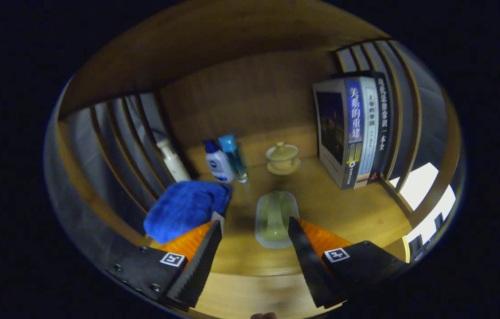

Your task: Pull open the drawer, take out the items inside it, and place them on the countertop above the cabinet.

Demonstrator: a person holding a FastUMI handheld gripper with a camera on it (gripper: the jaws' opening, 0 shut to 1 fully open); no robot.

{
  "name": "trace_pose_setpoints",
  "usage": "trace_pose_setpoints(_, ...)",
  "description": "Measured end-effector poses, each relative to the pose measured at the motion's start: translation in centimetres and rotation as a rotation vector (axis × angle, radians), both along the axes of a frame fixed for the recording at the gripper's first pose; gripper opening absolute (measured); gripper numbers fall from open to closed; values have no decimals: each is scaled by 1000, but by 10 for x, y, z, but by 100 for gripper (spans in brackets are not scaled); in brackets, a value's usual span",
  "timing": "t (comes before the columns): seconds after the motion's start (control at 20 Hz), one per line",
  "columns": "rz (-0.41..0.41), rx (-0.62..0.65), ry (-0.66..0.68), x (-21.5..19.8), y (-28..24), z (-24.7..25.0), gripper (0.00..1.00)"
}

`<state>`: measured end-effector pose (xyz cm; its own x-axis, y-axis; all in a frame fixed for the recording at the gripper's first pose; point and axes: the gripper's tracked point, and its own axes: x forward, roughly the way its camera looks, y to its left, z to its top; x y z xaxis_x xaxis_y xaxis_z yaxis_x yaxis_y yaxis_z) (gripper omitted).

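The gripper (254,228) hangs over a wooden countertop (347,208) with its fingers spread wide and nothing between their pads — released, grasping no object. Just ahead of the fingertips, and in line with the gap between them, lies a pale green dish (275,217) flat on the wood, touching neither finger. Beside the left finger sits a blue cloth (183,209), bunched up, its near edge right at that finger's tip.

Beyond the cloth stand three bottles near the back wall: a tall white one (173,161) leaning against the slatted side panel (117,146), a short white one with a blue cap (218,163), and a slim clear blue one (234,157) just beside it. To the right of these, a cream lidded cup (282,156) rests on its saucer — well behind the dish. Further right, a few books (354,133) stand upright against the slats on the other side.

The drawer cannot be made out here, so whether it is open or shut cannot be told.
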<state>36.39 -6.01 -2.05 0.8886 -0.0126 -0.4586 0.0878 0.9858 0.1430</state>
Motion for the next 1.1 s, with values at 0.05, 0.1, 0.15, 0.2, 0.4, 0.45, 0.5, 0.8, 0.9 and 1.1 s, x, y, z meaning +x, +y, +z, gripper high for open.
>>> trace_pose_setpoints(0.05,4,-3,-42,-12,4,14,98)
trace_pose_setpoints(0.1,7,-5,-70,-23,9,26,98)
trace_pose_setpoints(0.15,20,1,-94,-36,17,38,98)
trace_pose_setpoints(0.2,40,10,-109,-51,26,45,98)
trace_pose_setpoints(0.4,73,-8,-189,-101,57,53,98)
trace_pose_setpoints(0.45,87,-6,-200,-112,68,47,98)
trace_pose_setpoints(0.5,111,-1,-205,-121,83,40,98)
trace_pose_setpoints(0.8,157,-65,-236,-147,124,4,98)
trace_pose_setpoints(0.9,138,-78,-245,-164,125,-4,98)
trace_pose_setpoints(1.1,104,-134,-278,-207,113,-12,98)
